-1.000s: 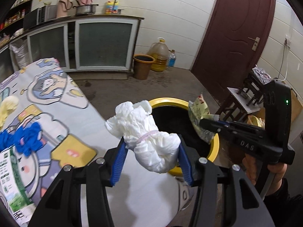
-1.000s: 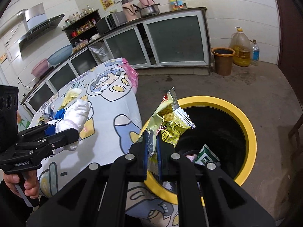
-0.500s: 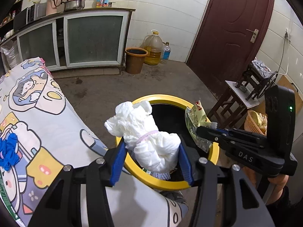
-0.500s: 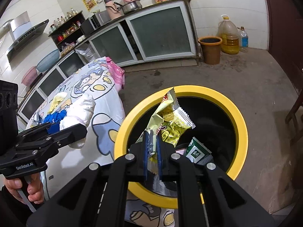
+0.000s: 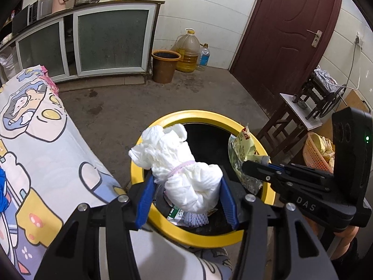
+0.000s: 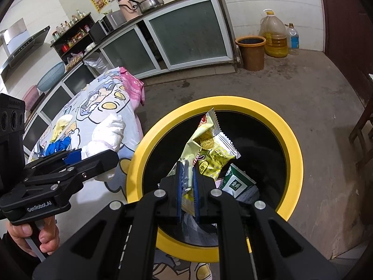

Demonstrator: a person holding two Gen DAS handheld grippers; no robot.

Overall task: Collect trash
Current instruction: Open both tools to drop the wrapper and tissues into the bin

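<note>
Over yellow-rimmed bin (image 6: 292, 144), left gripper (image 5: 186, 197) clamps crumpled white wad (image 5: 184, 172); right gripper (image 6: 187, 186) pinches creased yellow-green wrapper (image 6: 209, 149)

The bin (image 6: 292, 154) has a bright yellow rim and a black inside. The wad (image 5: 186, 175) is plain white with a thin pink band round it. The snack wrapper (image 6: 209, 149) is yellow-green with a red top corner (silver at the crimped edges). The cloth (image 5: 42, 144) is pale, printed with cartoon figures, yellow blobs and blue outlines. Both claws are black with blue pads (image 5: 143, 200).
</note>
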